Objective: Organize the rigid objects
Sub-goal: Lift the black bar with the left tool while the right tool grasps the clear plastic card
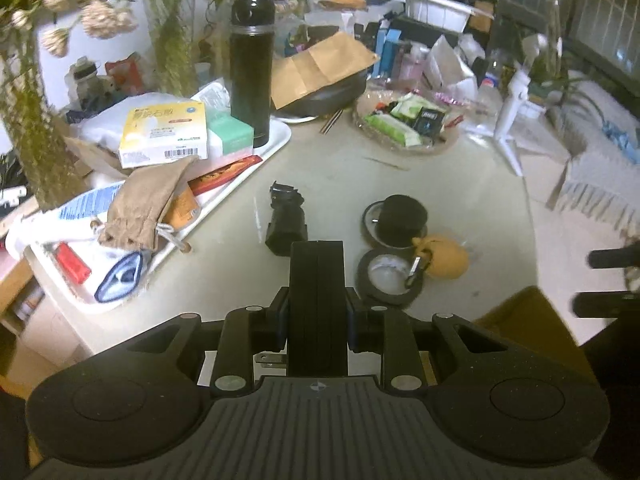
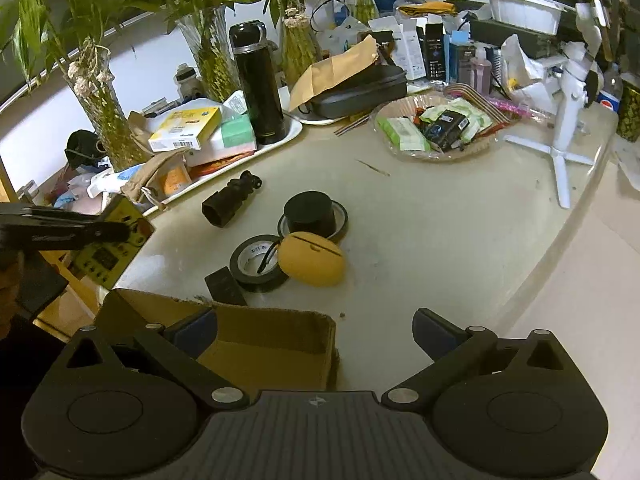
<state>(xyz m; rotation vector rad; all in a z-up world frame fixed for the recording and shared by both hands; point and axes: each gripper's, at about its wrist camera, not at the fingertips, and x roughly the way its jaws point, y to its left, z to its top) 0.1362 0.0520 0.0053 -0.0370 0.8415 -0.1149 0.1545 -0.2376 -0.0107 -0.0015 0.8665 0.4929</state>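
Left fingers clamped on a flat device, right fingers spread wide over a box

The left gripper [image 1: 316, 320] is closed tight on a flat device [image 1: 316, 276], which looks black edge-on in the left view and shows a yellow face at the left edge of the right view. The right gripper [image 2: 316, 336] has its fingers wide apart and empty above the open cardboard box [image 2: 264, 344] at lower centre. On the pale surface [image 2: 420, 240] beyond the box lie 2 black tape rolls [image 2: 260, 266], a yellow case [image 2: 312, 258] touching both, a black cylinder [image 2: 308, 212] standing on the farther roll, and a black adapter [image 2: 230, 199] to their upper left.
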